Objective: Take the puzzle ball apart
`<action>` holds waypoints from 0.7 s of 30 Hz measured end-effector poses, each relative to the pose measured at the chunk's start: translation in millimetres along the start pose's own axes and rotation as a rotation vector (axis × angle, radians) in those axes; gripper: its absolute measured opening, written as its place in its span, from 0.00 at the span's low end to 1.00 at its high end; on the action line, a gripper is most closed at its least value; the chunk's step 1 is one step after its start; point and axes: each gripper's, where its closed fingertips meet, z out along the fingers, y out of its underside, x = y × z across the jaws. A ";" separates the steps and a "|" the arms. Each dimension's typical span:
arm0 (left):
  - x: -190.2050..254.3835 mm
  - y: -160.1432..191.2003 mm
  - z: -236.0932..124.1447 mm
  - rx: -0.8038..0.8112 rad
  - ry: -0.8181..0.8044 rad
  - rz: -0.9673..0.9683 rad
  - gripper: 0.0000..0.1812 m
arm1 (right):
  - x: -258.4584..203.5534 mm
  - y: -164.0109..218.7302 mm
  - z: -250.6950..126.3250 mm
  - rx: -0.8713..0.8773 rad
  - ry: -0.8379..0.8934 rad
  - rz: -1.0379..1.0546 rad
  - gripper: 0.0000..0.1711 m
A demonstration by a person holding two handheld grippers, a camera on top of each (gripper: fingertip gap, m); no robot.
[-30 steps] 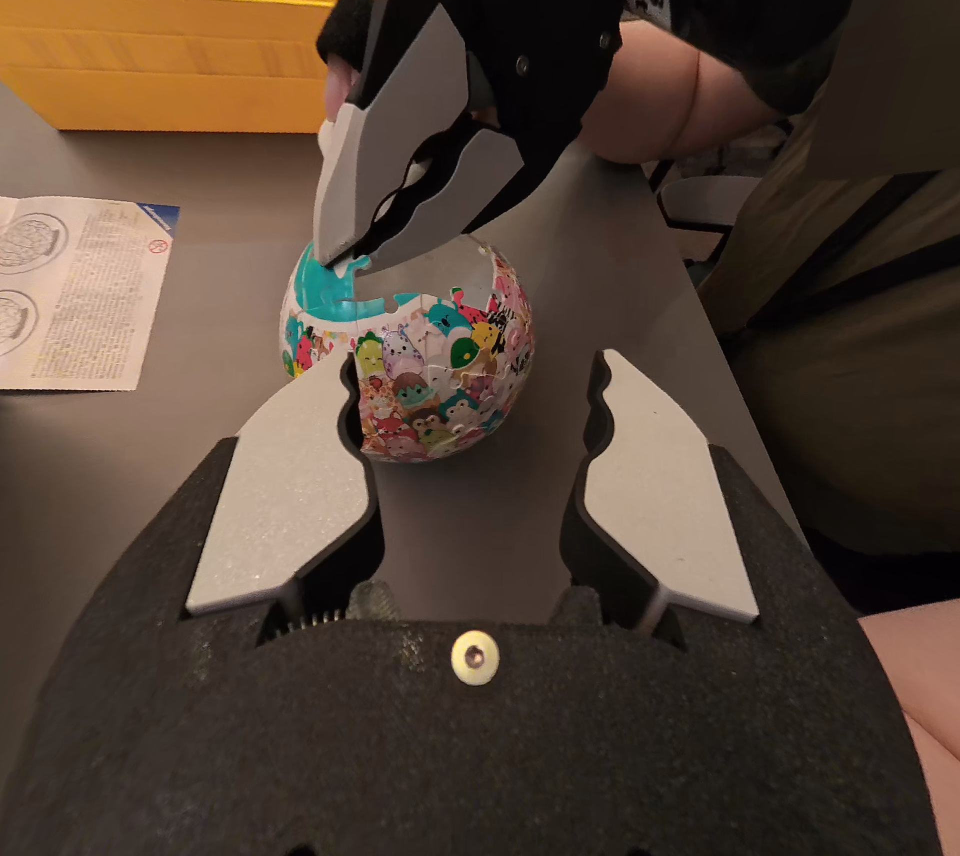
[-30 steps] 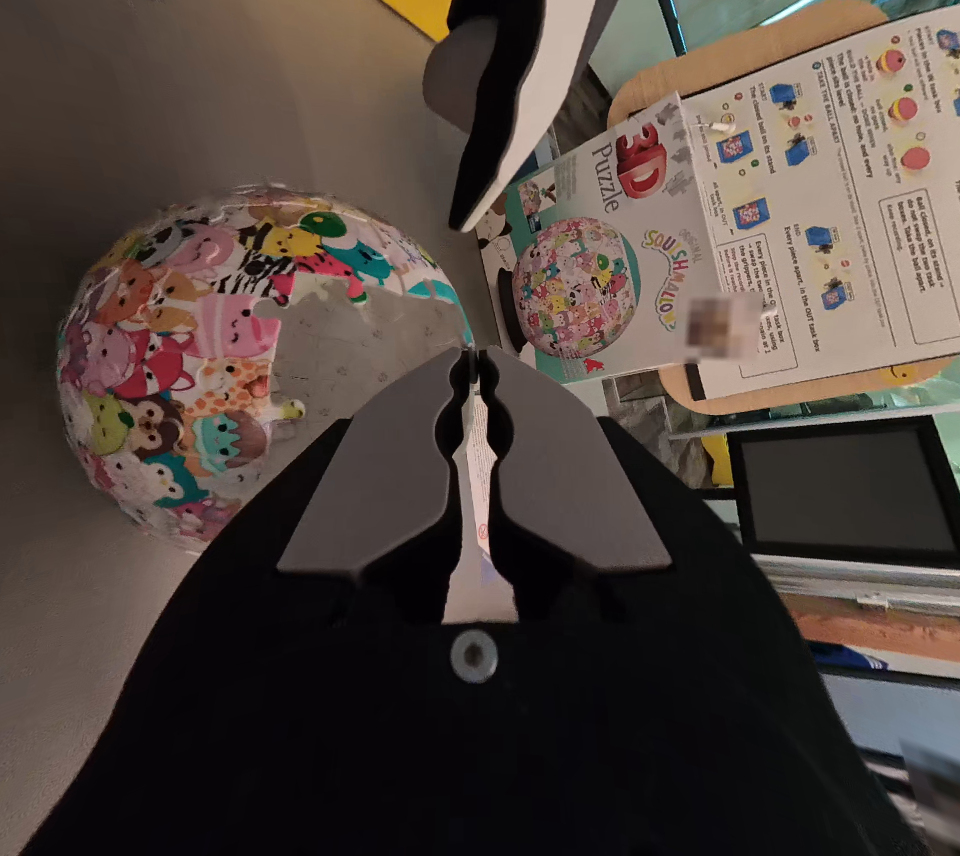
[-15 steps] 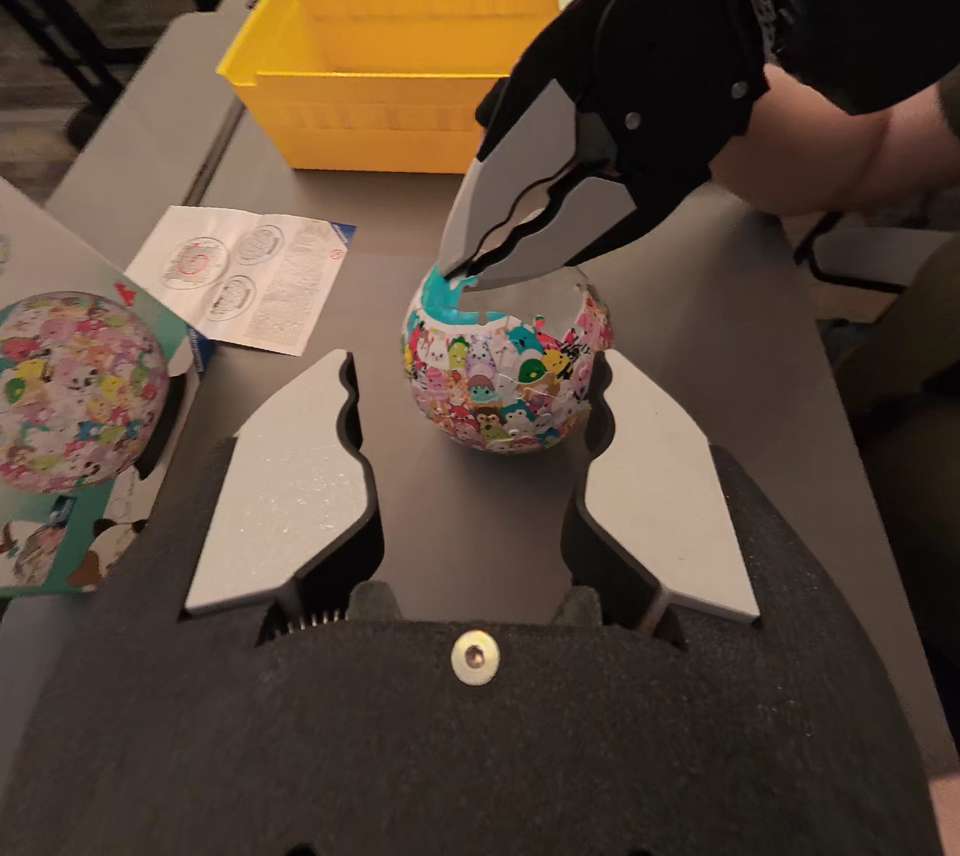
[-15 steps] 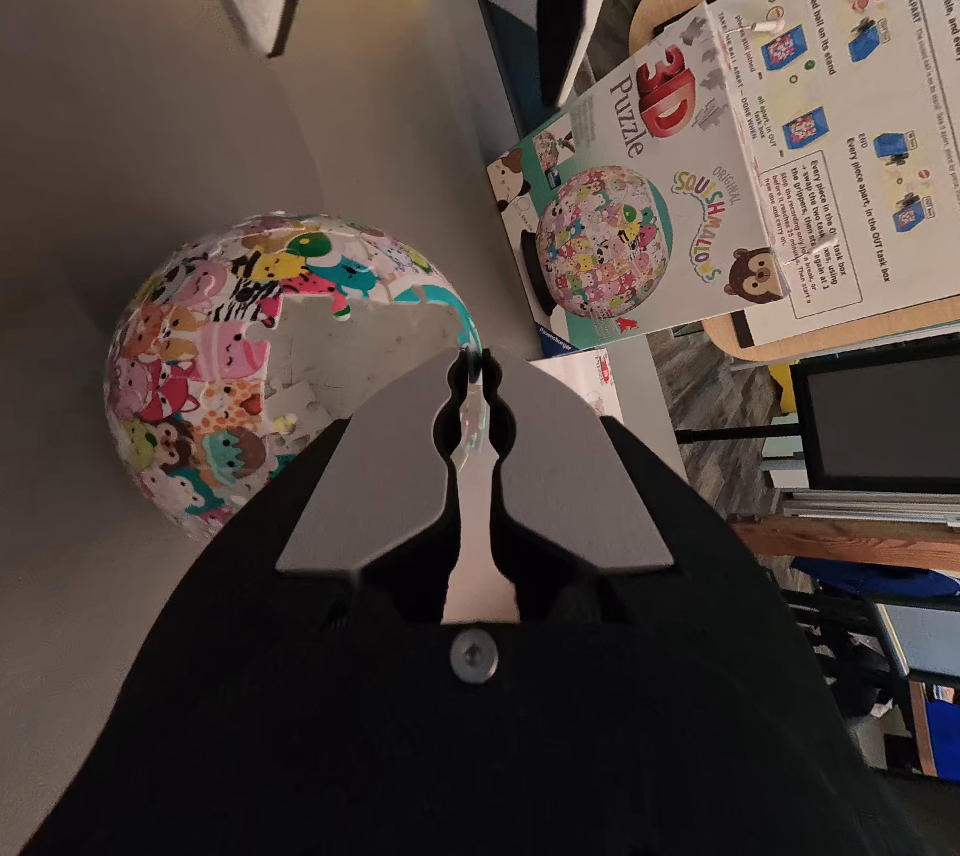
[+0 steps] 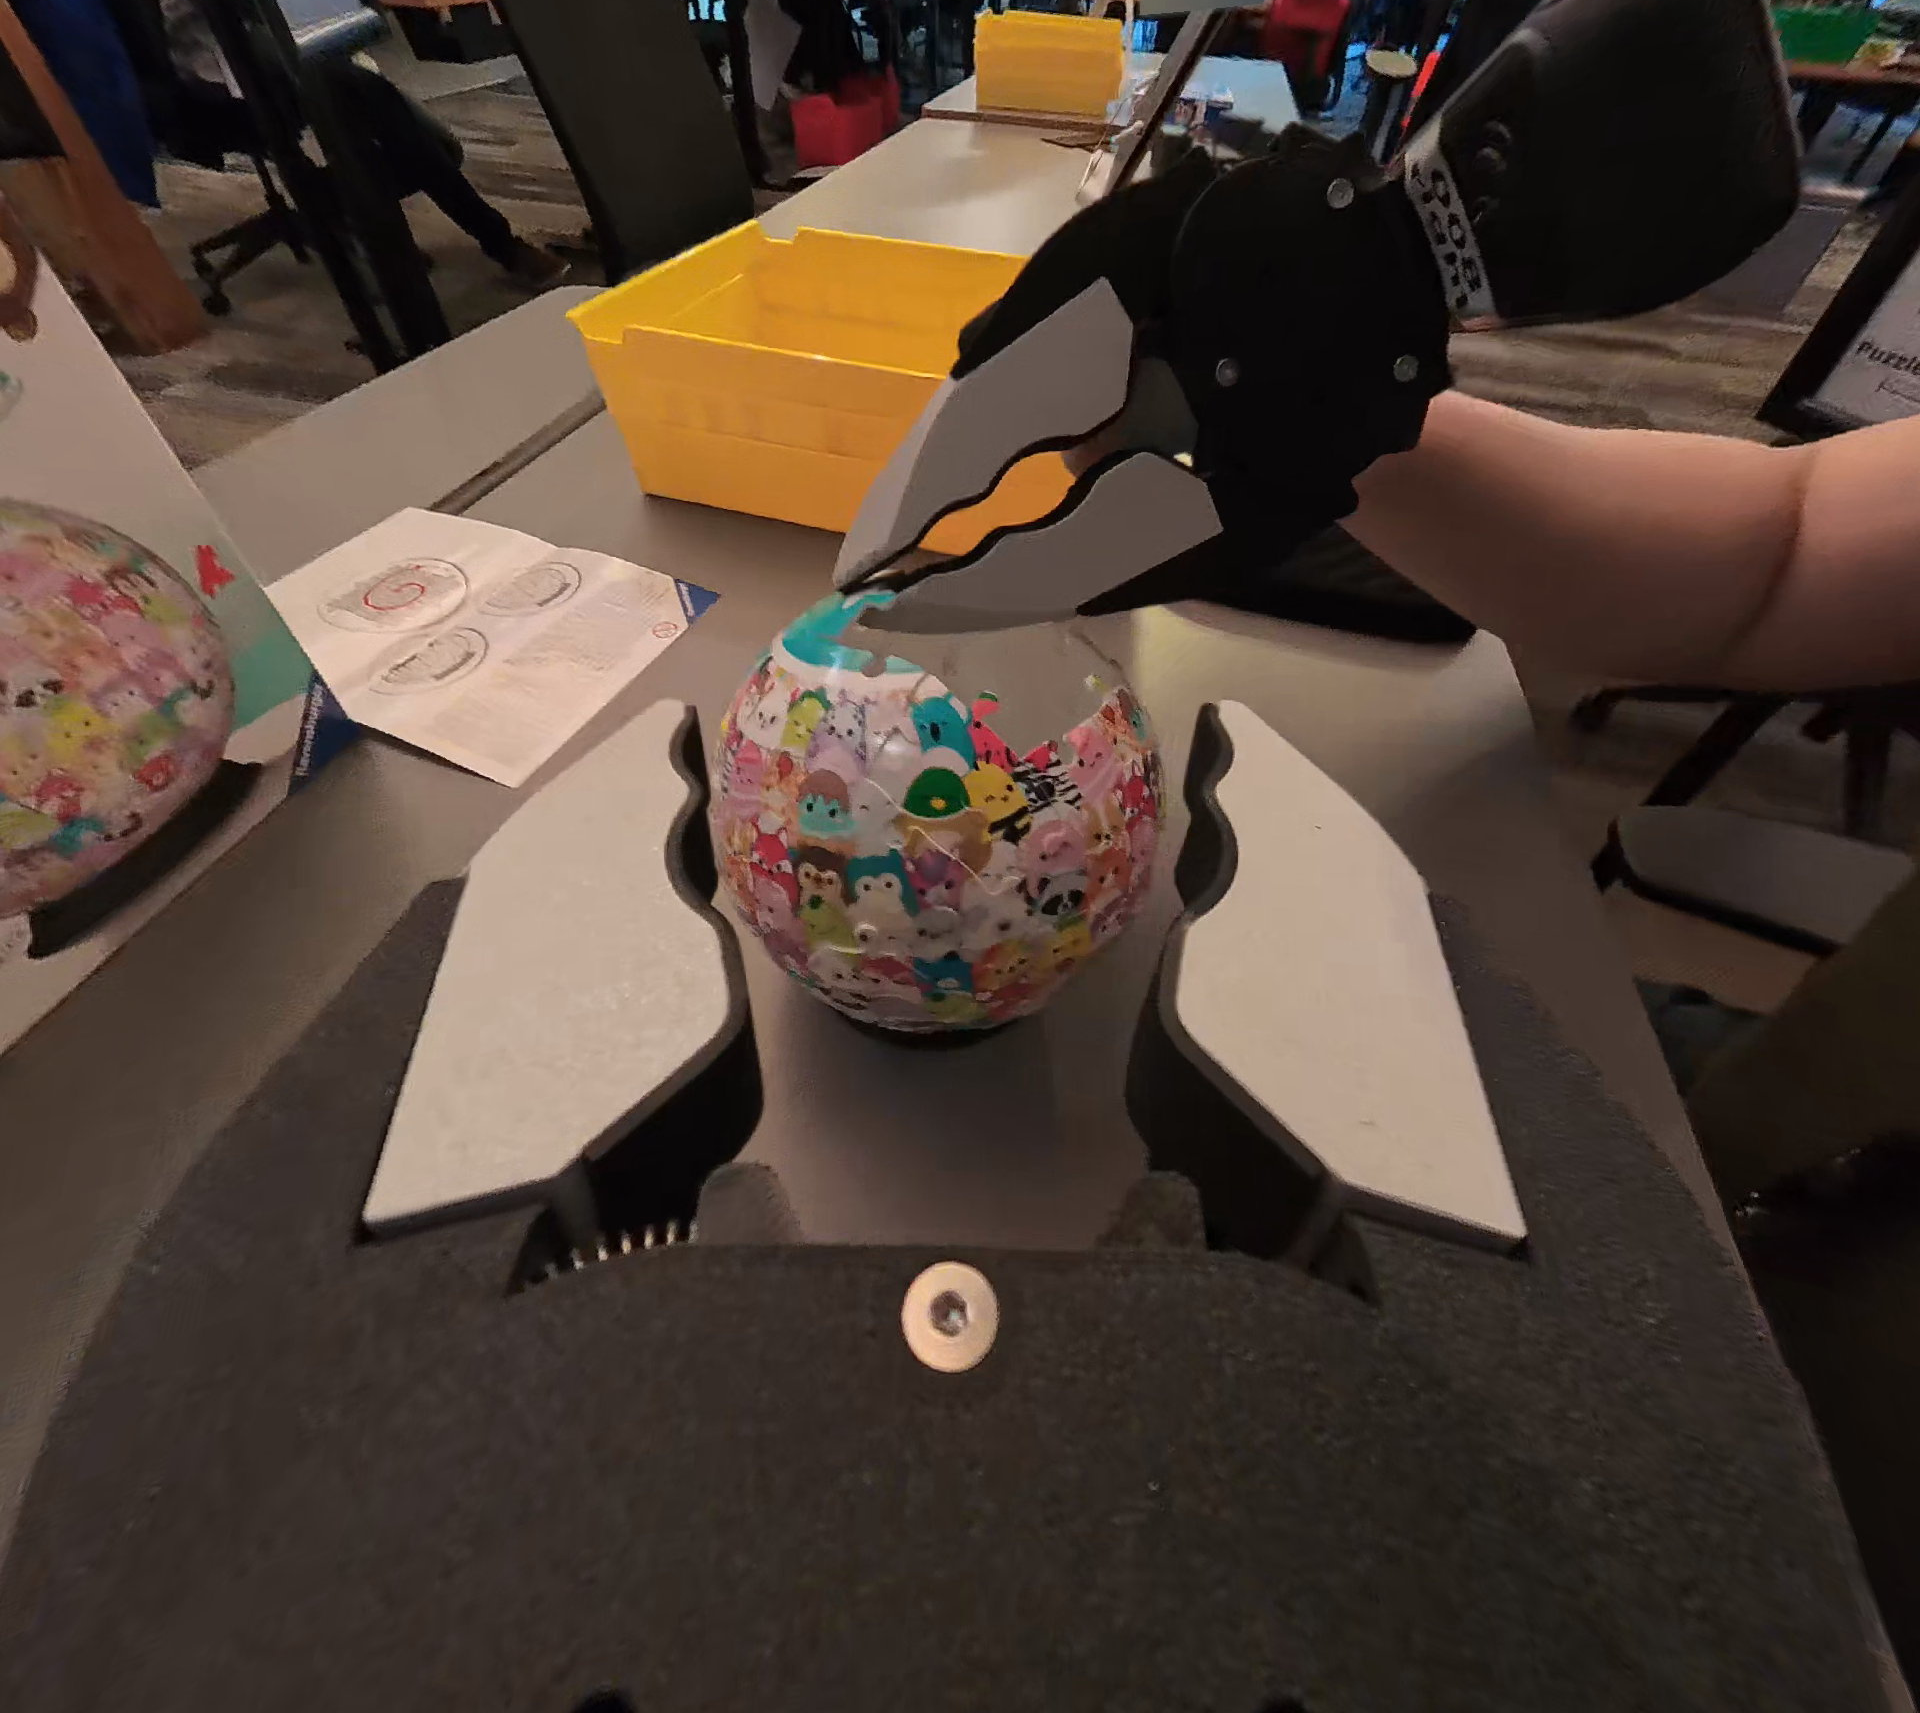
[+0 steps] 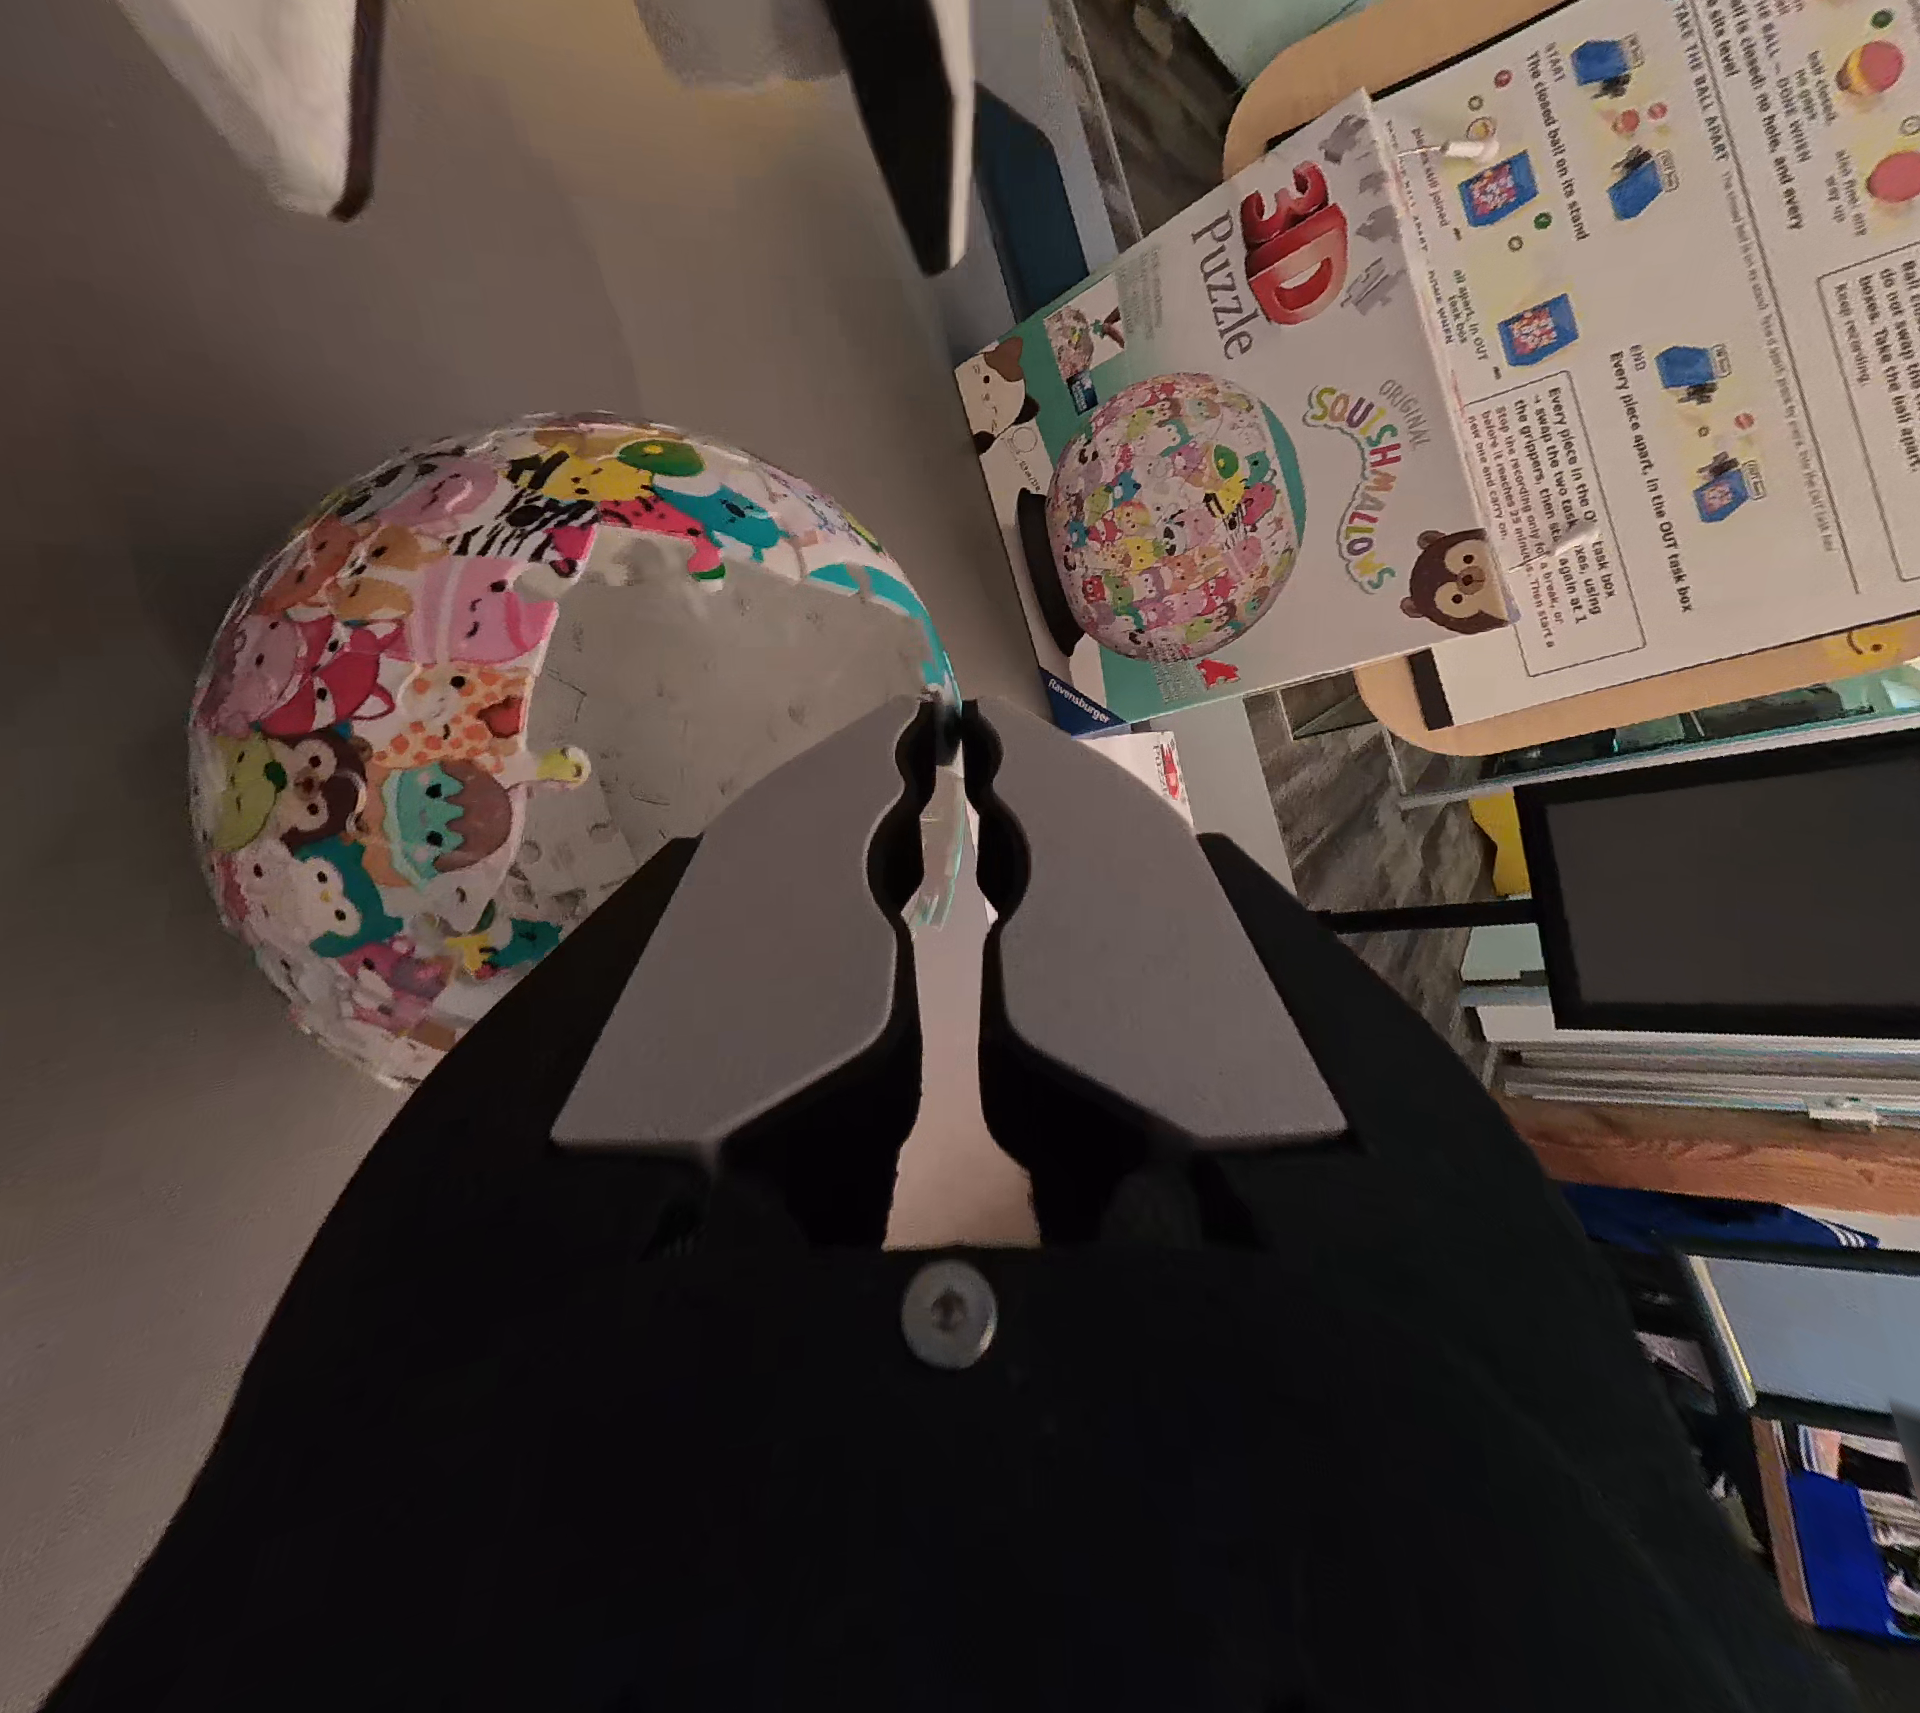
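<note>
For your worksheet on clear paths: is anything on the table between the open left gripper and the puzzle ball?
Nothing visible. The puzzle ball sits on the bare table between the open fingers of the left gripper. The right gripper is at the ball's open top rim, above, not between.

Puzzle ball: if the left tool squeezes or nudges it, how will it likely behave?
The puzzle ball is round and probably rolls on the table. Its opened top shows a thin hollow shell, so it is likely light and could buckle under a firm squeeze.
</note>
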 end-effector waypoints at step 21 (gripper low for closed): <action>8.9 36.4 34.1 -0.029 -0.099 0.154 0.52 | -3.9 -8.6 -1.7 0.065 0.007 -0.213 0.03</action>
